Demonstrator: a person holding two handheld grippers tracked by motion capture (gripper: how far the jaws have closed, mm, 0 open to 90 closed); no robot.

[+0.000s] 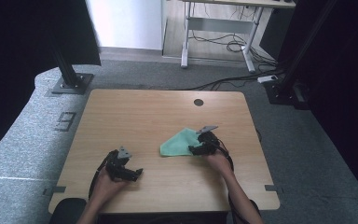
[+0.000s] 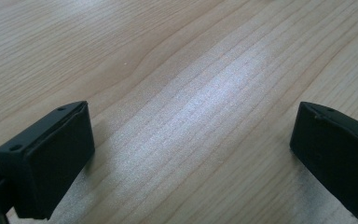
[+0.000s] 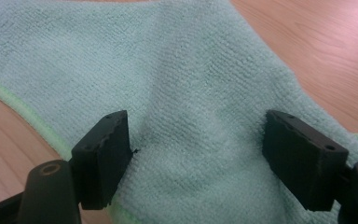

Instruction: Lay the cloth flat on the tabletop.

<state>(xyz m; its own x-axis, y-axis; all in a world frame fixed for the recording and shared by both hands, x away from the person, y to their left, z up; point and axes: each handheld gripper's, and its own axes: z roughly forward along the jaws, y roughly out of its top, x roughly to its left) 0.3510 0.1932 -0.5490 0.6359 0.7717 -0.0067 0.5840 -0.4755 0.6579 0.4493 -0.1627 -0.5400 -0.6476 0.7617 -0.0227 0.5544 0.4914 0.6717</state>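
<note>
The green cloth (image 1: 179, 143) lies a little right of the table's (image 1: 135, 112) middle, folded or bunched into a rough triangle, its wide edge toward the person and its point running away toward the cable hole (image 1: 198, 102) at the far edge. Everything here hangs on that cloth and the right gripper (image 1: 199, 148), which sits at the cloth's right-hand near corner, touching or all but touching it.

From the right gripper view the matter is plain: the cloth (image 3: 182, 93) spreads straight ahead of and under the right gripper (image 3: 198, 161), whose jaws stand spread apart with terry pile between them and nothing pinched yet. A pale hemmed edge (image 3: 23, 112) runs off to the left of the jaws, and bare wood shows beyond the cloth on both sides. So the cloth lies directly along the jaws' line of reach; I'd judge a short push down and a squeeze would gather a fold.

The left gripper (image 1: 131, 173) rests well left of the cloth and nearer the person, with bare table between the two. In its own view the left gripper (image 2: 193, 154) has its jaws wide apart over plain wood grain, holding nothing.

The right hand (image 1: 219, 162) is clearly the nearer one, so the pick-up looks to be its job. The left would have to cross toward the cloth's left corner to help.
</note>
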